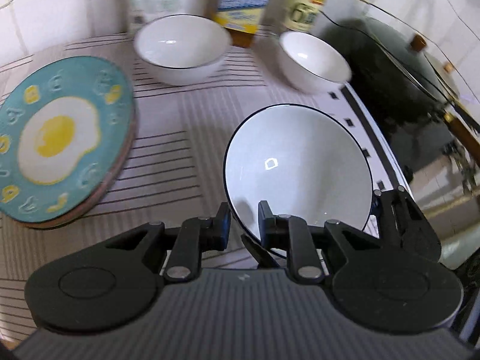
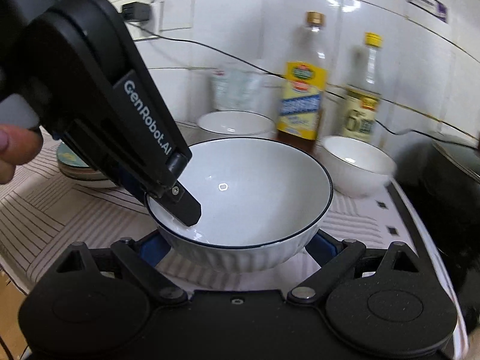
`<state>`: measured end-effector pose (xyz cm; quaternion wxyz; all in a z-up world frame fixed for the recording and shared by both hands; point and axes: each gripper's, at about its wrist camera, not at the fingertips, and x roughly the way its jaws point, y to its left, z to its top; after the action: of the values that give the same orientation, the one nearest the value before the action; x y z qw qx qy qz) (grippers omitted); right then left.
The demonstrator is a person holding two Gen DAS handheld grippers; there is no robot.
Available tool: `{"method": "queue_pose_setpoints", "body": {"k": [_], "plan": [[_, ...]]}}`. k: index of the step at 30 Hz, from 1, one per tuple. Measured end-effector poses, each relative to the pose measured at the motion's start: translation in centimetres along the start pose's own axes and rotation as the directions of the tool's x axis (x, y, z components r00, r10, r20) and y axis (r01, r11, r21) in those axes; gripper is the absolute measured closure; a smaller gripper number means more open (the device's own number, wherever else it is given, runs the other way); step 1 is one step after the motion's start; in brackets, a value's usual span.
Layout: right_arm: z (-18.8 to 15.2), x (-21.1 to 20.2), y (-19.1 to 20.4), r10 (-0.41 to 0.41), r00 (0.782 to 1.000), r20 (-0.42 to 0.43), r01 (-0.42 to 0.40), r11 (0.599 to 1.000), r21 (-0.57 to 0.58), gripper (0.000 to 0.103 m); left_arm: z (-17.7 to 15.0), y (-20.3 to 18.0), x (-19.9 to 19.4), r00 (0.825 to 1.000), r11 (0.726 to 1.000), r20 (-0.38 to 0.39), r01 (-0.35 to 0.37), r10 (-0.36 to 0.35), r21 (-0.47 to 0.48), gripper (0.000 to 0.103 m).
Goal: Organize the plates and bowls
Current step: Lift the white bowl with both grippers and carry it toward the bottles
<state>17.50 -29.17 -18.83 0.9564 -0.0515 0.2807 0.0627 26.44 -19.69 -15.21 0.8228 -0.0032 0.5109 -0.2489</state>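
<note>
The big white ceramic bowl with the thin dark-blue rim (image 1: pixel 298 168) sits on the striped tablecloth (image 1: pixel 168 156), and the left gripper (image 1: pixel 243 220) is pinched shut on its near rim, one finger inside, one outside. Further back are a similar white bowl (image 1: pixel 181 49) and a stack of plates topped by a teal fried-egg plate (image 1: pixel 60 138).

From the right wrist, the right gripper (image 2: pixel 237 249) is spread wide either side of that bowl's base, holding nothing. I'd lift straight up and keep it level, since a rim pinch slips easily.

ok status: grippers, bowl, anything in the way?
Left gripper shut on big bowl rim. Right gripper open, straddling it. Two small bowls behind, clear.
</note>
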Motion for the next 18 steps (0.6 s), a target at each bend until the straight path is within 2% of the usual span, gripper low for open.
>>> {"method": "queue_pose_setpoints", "body": {"k": [6, 10, 13, 18], "plan": [[0.3, 2.6, 1.3, 0.026, 1.000, -0.015, -0.027, 0.999, -0.045, 0.006, 0.4, 2.0, 1.2, 0.999, 0.999, -0.031, -0.043, 0.042, -0.026, 0.085], [-0.4, 3.5, 1.7, 0.040, 0.997, -0.068, -0.043, 0.998, -0.039, 0.006, 0.2, 2.9, 2.5, 0.996, 0.997, -0.081, -0.033, 0.027, -0.070, 0.084], [-0.5, 3.8, 1.7, 0.012, 0.998, -0.069, -0.015, 0.999, -0.043, 0.005, 0.3, 3.0, 2.7, 0.996, 0.996, -0.090, -0.022, 0.014, -0.082, 0.084], [-0.5, 2.6, 2.0, -0.024, 0.993, -0.118, 0.017, 0.998, -0.059, 0.004, 0.8, 3.1, 3.0, 0.992, 0.994, -0.128, -0.013, -0.001, -0.106, 0.084]]}}
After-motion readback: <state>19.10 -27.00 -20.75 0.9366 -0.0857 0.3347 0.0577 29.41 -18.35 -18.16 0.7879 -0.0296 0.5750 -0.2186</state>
